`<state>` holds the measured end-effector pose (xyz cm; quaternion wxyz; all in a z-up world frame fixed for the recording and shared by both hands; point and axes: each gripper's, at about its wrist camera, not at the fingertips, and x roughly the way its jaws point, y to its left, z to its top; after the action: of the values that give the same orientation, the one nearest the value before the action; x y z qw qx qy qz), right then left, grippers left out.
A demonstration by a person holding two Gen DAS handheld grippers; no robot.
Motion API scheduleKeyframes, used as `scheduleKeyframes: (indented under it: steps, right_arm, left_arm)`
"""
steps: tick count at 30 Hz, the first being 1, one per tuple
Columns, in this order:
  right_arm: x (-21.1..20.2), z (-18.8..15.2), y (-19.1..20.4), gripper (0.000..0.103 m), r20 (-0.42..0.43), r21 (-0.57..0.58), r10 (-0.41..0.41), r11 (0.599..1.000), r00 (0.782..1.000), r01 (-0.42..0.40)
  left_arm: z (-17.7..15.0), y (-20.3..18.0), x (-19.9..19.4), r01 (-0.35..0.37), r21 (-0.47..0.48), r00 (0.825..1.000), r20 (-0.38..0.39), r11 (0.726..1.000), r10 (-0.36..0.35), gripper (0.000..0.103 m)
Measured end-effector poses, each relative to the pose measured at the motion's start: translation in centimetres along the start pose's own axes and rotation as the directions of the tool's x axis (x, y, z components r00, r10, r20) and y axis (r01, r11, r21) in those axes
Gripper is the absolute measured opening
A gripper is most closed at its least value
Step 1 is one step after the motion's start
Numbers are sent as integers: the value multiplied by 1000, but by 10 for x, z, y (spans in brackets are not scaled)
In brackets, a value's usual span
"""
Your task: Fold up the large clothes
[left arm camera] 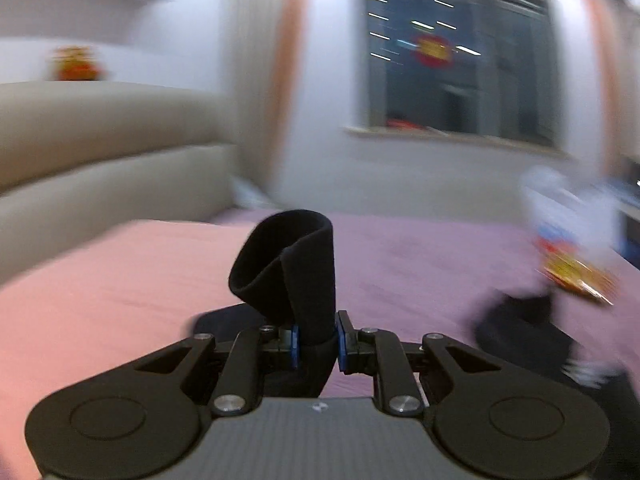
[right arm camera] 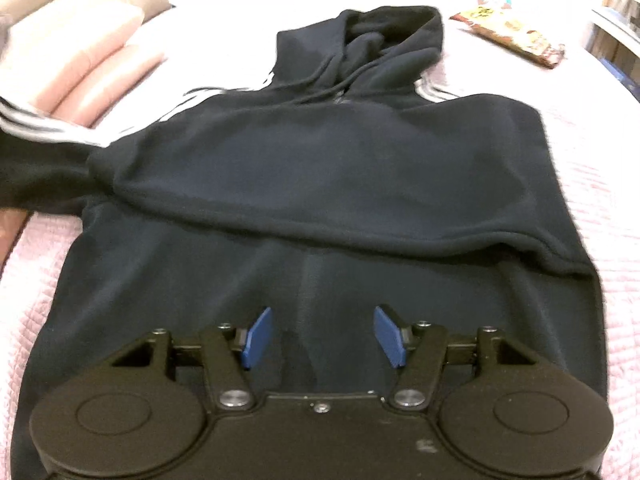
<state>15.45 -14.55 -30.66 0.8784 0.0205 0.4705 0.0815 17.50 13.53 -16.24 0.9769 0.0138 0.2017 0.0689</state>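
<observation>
A black hoodie (right arm camera: 320, 168) with white sleeve stripes lies flat on the pale pink bedspread (right arm camera: 600, 208), hood at the far end. One sleeve is folded across the chest; the other stretches off to the left. My right gripper (right arm camera: 322, 336) hovers open over the lower hem, its blue pads (right arm camera: 256, 338) apart with nothing between them. In the left wrist view, my left gripper (left arm camera: 318, 340) is shut on the black sleeve cuff (left arm camera: 288, 264), which stands up above the blue pads. The picture there is blurred.
A padded beige headboard (left arm camera: 100, 152) stands at the left, a dark window (left arm camera: 460, 72) behind. Pink pillows (right arm camera: 92, 60) lie at the far left of the bed. A colourful flat packet (right arm camera: 512, 36) rests at the bed's far right, near shelving.
</observation>
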Motion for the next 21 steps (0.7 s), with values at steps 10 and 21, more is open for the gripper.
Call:
scheduleKeyframes:
  steps: [10, 21]
  right_arm:
    - [-22, 6, -65, 70, 57, 99, -97, 991, 994, 91]
    - [7, 53, -73, 77, 79, 226, 132, 963, 988, -147]
  left_arm:
    - [-78, -212, 42, 438, 134, 890, -201, 889, -409, 39]
    - [-123, -102, 53, 243, -58, 852, -465, 968, -242, 46]
